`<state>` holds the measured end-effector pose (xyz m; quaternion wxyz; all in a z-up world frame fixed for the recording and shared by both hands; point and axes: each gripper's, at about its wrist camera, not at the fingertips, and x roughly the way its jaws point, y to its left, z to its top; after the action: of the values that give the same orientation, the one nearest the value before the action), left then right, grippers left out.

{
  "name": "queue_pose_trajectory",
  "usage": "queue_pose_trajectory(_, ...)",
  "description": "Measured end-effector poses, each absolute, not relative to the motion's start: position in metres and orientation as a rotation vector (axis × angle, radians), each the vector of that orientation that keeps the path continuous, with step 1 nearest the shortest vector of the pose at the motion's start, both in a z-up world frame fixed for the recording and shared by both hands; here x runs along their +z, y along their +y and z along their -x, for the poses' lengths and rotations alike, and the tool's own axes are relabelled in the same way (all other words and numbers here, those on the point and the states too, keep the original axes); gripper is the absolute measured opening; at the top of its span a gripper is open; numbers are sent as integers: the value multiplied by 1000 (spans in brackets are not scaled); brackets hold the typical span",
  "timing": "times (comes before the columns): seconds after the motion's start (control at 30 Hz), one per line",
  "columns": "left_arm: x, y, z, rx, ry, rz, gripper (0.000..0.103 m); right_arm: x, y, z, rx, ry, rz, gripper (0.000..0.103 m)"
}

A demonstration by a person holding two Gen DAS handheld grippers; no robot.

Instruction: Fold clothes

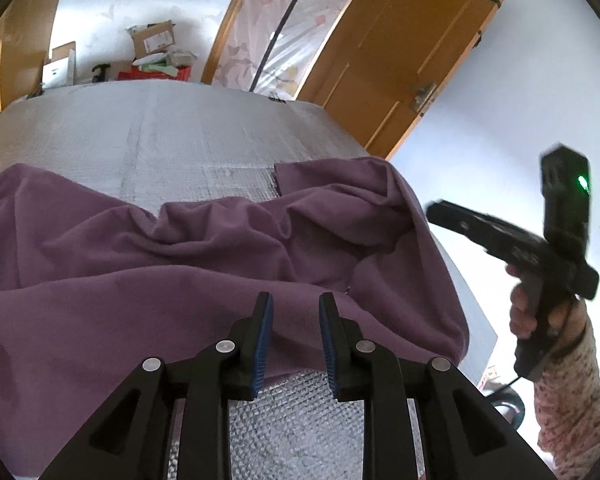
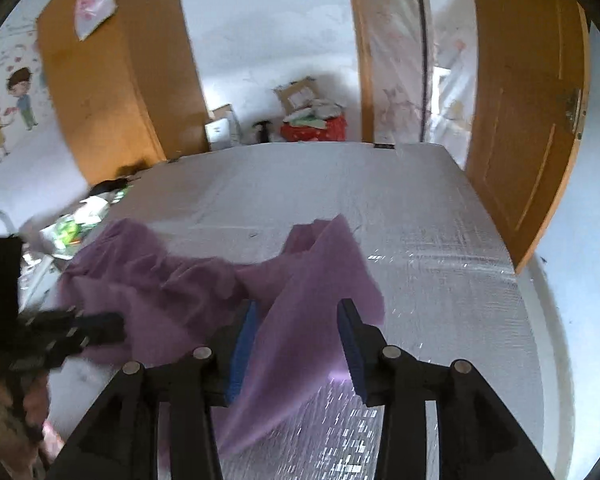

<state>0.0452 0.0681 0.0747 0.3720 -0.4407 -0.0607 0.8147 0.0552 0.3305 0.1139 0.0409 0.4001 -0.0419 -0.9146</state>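
Nearby, red crate (image 2: 314, 128) heaped with papers, both tools apart above purple garment (image 1: 180, 248).

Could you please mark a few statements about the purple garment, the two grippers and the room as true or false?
1. The purple garment lies crumpled on the silver padded surface. True.
2. The left gripper is clamped on the cloth. False: its jaws stand apart, pinching nothing.
3. The right gripper is open. True.
4. The wooden door is painted blue. False: it is orange-brown.
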Motion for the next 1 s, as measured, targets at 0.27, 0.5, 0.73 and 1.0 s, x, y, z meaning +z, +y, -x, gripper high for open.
queue_pose_trajectory(0.27,51,78,-39,2027,-137,1221,24,99,329,-32,-2835,-33,-1384,15)
queue_pose_trajectory(0.5,41,75,-37,2020,-158,1272,24,103,335,-37,-2859,20,-1358,2)
queue_pose_trajectory(0.73,48,64,-41,2044,-204,1260,24,144,359,-63,-2992,-80,-1127,2)
queue_pose_trajectory(1.0,53,58,-51,2059,-195,1255,24,146,372,-102,-3031,-166,-1066,2)
